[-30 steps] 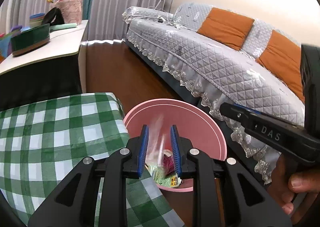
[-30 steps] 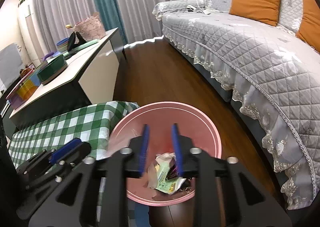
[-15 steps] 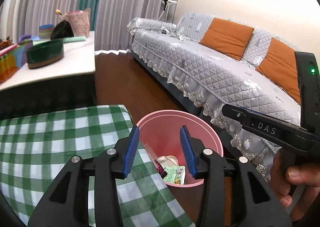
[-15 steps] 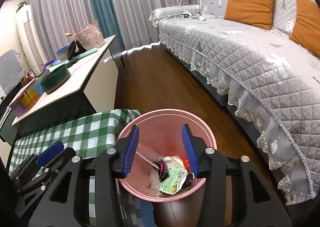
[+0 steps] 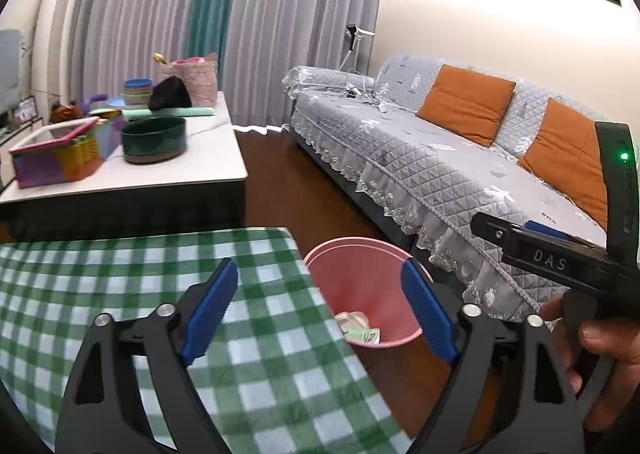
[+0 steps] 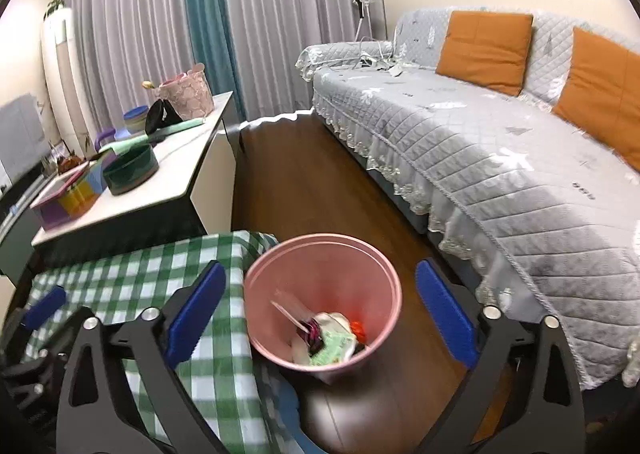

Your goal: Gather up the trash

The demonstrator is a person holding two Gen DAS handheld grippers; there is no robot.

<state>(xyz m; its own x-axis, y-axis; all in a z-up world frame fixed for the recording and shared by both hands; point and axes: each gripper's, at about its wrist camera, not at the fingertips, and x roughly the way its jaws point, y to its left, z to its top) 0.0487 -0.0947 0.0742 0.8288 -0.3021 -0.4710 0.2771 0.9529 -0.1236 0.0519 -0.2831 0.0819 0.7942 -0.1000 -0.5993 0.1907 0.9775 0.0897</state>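
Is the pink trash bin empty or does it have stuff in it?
Not empty: the pink trash bin stands upright with crumpled wrappers covering its bottom, well below the rim.

Your left gripper [image 5: 320, 304] has spread from a narrow gap a second ago to wide apart, with nothing between its fingers [image 5: 208, 304]. Your right gripper [image 6: 320, 304] has widened the same way. Both have pulled up and back from the pink bin [image 6: 320, 250], so it looks smaller and lower now. A clear wrapper [image 6: 290, 308] has joined the trash [image 6: 332, 342] inside the bin.
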